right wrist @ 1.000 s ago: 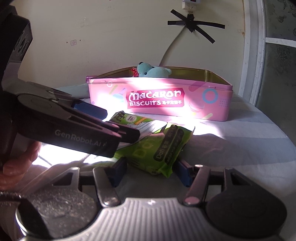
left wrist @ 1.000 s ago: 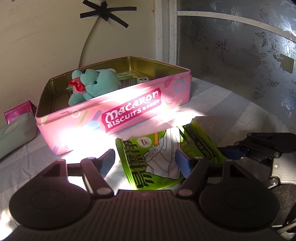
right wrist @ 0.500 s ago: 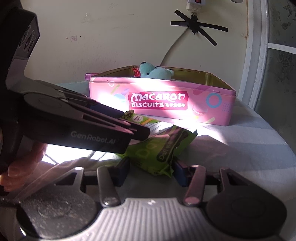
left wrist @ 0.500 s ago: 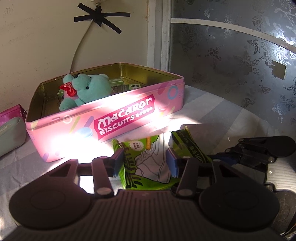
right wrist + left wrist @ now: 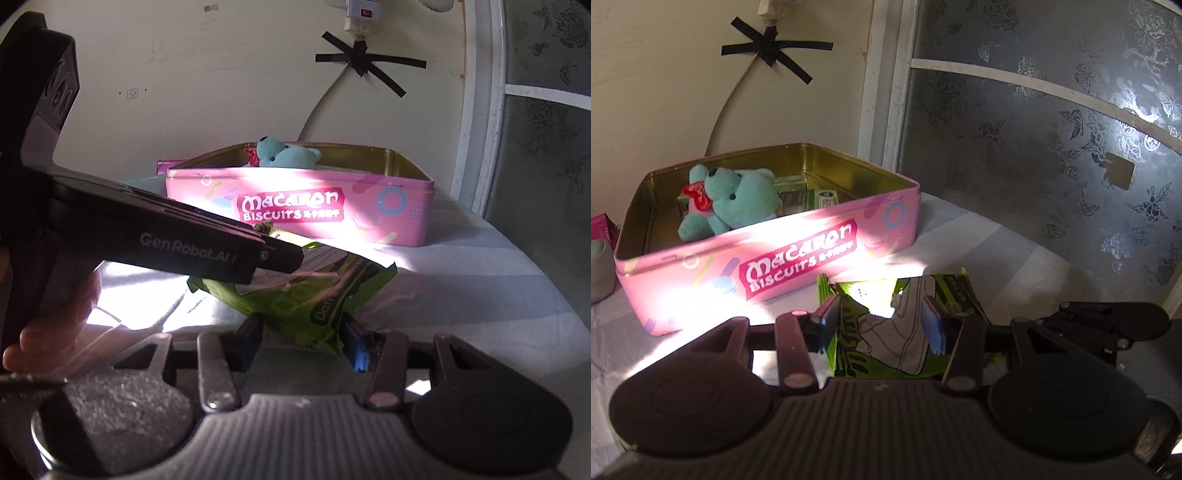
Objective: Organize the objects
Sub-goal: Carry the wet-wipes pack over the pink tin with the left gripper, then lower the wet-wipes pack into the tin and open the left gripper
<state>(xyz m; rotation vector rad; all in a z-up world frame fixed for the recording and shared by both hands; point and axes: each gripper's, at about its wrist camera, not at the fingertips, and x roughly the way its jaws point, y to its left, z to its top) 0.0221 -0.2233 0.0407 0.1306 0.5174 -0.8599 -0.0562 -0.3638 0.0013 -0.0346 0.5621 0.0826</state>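
Observation:
My left gripper (image 5: 881, 319) is shut on a green snack box with a shoe picture (image 5: 882, 325) and holds it in front of the open pink Macaron Biscuits tin (image 5: 798, 258). The tin holds a teal teddy bear (image 5: 738, 201) and green packets (image 5: 812, 199). My right gripper (image 5: 303, 339) is shut on a green snack packet (image 5: 306, 306), just right of the left gripper's body (image 5: 166, 240). The tin (image 5: 295, 210) and the bear (image 5: 284, 153) show behind it in the right wrist view.
A white striped cloth (image 5: 979, 240) covers the table. A pink pouch (image 5: 602, 225) and a grey pouch (image 5: 600, 269) lie left of the tin. A wall with a taped cable (image 5: 772, 48) stands behind, and a patterned glass door (image 5: 1052, 147) at the right.
Both grippers closed from open onto their green packs. Both have lifted them off the cloth, and the left one has moved closer to the tin.

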